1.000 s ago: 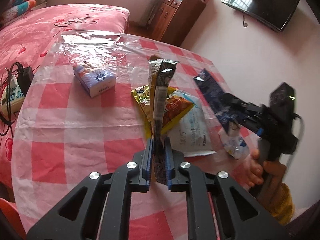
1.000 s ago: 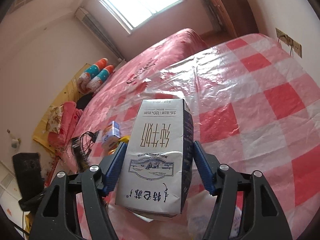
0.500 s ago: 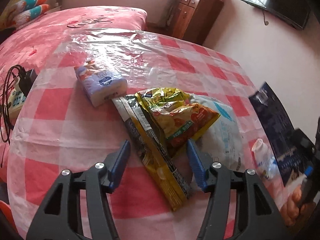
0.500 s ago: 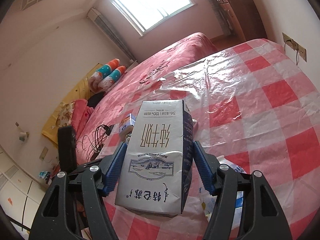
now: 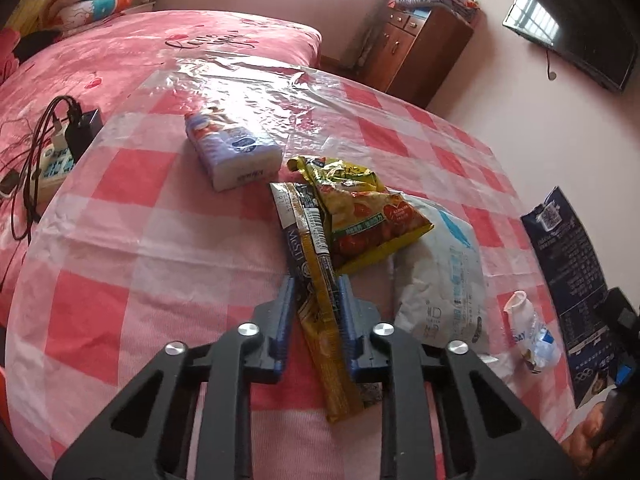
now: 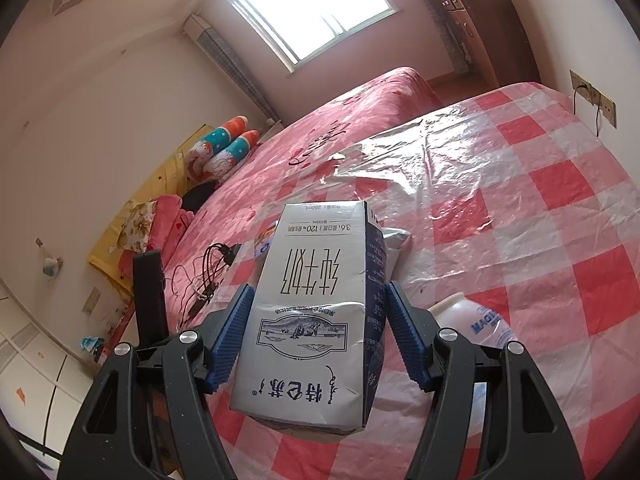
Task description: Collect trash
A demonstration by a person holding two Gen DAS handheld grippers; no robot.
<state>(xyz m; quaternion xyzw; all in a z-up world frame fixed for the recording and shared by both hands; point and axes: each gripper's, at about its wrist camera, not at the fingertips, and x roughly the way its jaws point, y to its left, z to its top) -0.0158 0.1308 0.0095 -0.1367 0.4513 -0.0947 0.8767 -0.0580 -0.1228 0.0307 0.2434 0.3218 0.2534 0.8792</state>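
My left gripper (image 5: 317, 300) is closed around a long dark-and-gold snack wrapper (image 5: 316, 276) that lies flat on the checked table. A yellow chip bag (image 5: 368, 216) and a white plastic bag (image 5: 444, 276) lie just right of it. A small crushed plastic bottle (image 5: 532, 332) lies further right. My right gripper (image 6: 320, 332) is shut on a grey-and-navy milk carton (image 6: 316, 312), held upside down above the table; the carton also shows at the right edge of the left wrist view (image 5: 568, 276).
A tissue pack (image 5: 232, 152) lies at the back left of the table (image 5: 120, 240). A power strip with chargers (image 5: 56, 152) sits at the left edge. A bed (image 5: 160, 48), a wooden cabinet (image 5: 420, 48) and a wall TV (image 5: 572, 24) stand beyond.
A second ago the left gripper held the wrapper upright. It then opened with the wrapper lying flat, and now its fingers have closed in on the wrapper again. The right gripper keeps the carton.
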